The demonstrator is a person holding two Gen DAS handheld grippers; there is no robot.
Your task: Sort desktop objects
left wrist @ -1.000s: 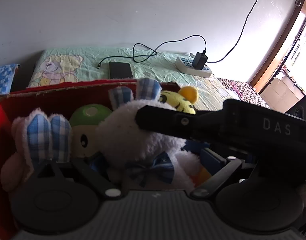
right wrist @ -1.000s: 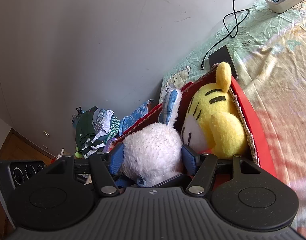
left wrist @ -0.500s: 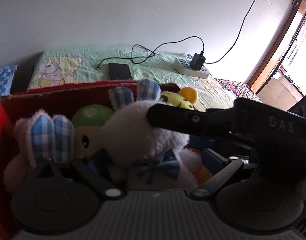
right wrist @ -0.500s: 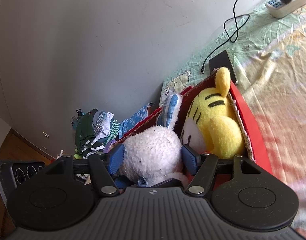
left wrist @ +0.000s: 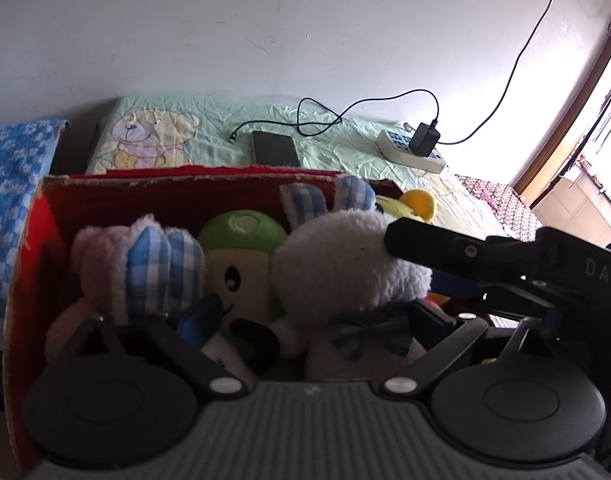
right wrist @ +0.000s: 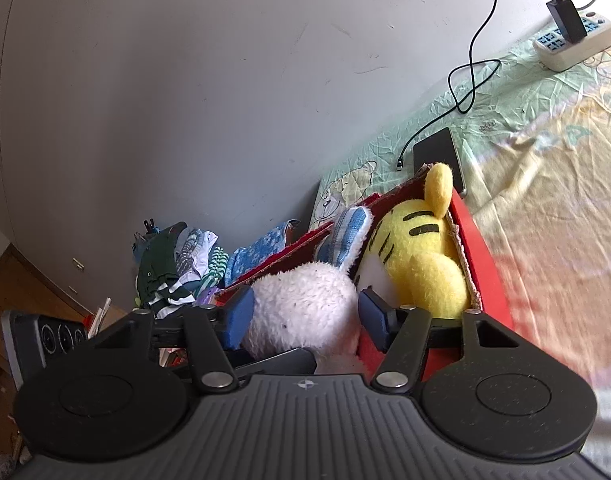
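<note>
A red box (left wrist: 185, 176) on the bed holds several plush toys. From left to right they are a pink bunny (left wrist: 101, 264), a green-capped plush (left wrist: 241, 248), a white bunny (left wrist: 341, 264) with plaid ears, and a yellow tiger (left wrist: 417, 204). My right gripper (right wrist: 305, 316) is shut on the white bunny's head (right wrist: 301, 312), a blue pad pressed into the fur on each side. The tiger (right wrist: 421, 264) leans on the box wall (right wrist: 481, 264) beside it. My left gripper (left wrist: 317, 320) hangs open just above the toys, gripping nothing. The right gripper's black finger (left wrist: 465, 256) crosses its view.
Beyond the box a black phone (left wrist: 275, 148) lies on the cartoon-print sheet, with a loose cable and a white power strip (left wrist: 409, 152) holding a charger. A blue towel (left wrist: 13, 184) is at the left. A clothes pile (right wrist: 177, 264) sits by the wall.
In the left wrist view the box and toys have slid right. The right gripper's finger tip now lies nearer the right side of the white bunny's head. Both gripper openings look unchanged.
</note>
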